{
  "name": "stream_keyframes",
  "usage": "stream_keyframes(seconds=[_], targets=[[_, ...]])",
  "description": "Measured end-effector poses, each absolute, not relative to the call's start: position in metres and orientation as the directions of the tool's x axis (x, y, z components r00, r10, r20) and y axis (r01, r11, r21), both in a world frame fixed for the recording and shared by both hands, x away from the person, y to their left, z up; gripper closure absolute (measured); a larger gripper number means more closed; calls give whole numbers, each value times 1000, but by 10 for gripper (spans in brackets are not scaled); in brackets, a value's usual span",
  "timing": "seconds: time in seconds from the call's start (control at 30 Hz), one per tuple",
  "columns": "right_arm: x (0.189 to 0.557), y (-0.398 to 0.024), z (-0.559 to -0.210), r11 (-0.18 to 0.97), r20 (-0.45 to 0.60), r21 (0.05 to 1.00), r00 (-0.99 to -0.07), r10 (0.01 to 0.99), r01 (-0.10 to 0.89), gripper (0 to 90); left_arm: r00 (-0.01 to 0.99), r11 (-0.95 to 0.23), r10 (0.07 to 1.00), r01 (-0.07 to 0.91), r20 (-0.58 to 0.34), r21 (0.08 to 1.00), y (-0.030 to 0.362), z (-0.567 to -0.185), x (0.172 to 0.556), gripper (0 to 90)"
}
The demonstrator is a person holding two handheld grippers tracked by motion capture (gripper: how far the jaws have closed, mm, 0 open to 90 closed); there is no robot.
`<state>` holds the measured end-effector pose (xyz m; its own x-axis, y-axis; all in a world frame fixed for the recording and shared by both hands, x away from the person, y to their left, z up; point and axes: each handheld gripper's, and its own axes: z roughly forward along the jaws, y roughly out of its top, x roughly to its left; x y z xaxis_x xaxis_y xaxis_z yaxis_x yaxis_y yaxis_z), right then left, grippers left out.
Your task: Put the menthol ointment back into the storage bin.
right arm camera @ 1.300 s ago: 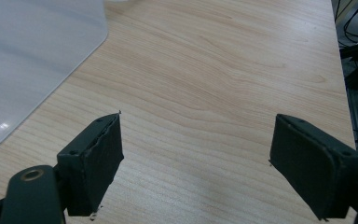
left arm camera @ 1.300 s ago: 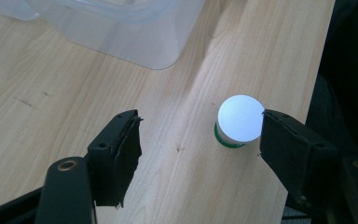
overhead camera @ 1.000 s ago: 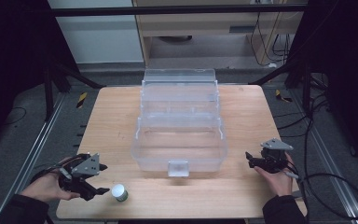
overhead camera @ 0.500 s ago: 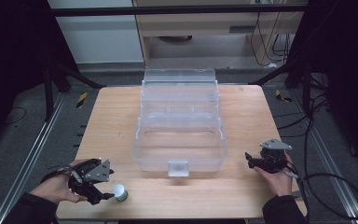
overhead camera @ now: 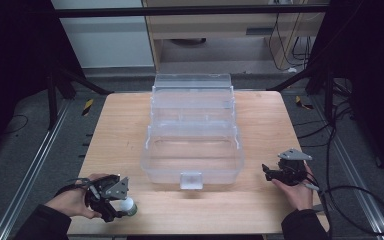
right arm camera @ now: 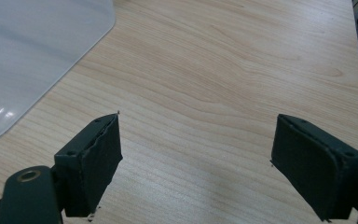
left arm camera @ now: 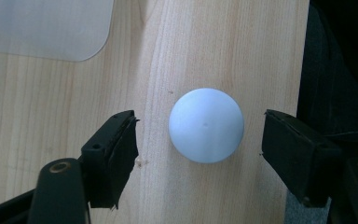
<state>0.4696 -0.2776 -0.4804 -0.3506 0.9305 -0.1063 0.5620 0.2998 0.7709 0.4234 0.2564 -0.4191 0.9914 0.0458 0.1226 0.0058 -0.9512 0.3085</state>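
high view: a wooden table (overhead camera: 130, 120) with a large clear plastic organiser box (overhead camera: 192, 137) standing open at its middle, its tiers stepping up toward the far side. at the near left corner, a hand holds the left gripper (overhead camera: 120, 204) low over the table, right at a small white object with a green base (overhead camera: 128, 206), which sits close to the table's front edge. at the near right, another hand holds the right gripper (overhead camera: 267, 171) just beside the box's front right corner, apart from it and with nothing between its jaws.

left gripper view: the camera looks straight down on the small object, which shows as a smooth, pale, domed round top. it sits on the wood between the two black jaws, a little closer to the right one. the jaws stand spread wide on either side, with clear gaps, so nothing is gripped yet. a rounded corner of the clear box (left arm camera: 46, 28) shows at the upper left. the object looks small, light and rigid, and its rounded top looks smooth, so it may slip or roll if pinched high. the safer hold seems to be low across its widest part, pads level and centred, with a gentle squeeze.

right gripper view: the jaws stand wide apart over bare wood, empty. a corner of the clear box (right arm camera: 32, 51) shows at the upper left.
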Motion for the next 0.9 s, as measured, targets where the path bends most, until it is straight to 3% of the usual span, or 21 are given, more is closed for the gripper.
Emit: stream_keyframes(seconds=[0.47, 0.9], targets=[[470, -278, -481, 304, -100, 767, -363, 926, 565, 164, 997, -968, 33, 14, 69, 251, 249, -428, 427, 422], [470, -276, -482, 308, -94, 761, -373, 923, 571, 167, 999, -972, 35, 26, 34, 232, 246, -431, 431, 491]])
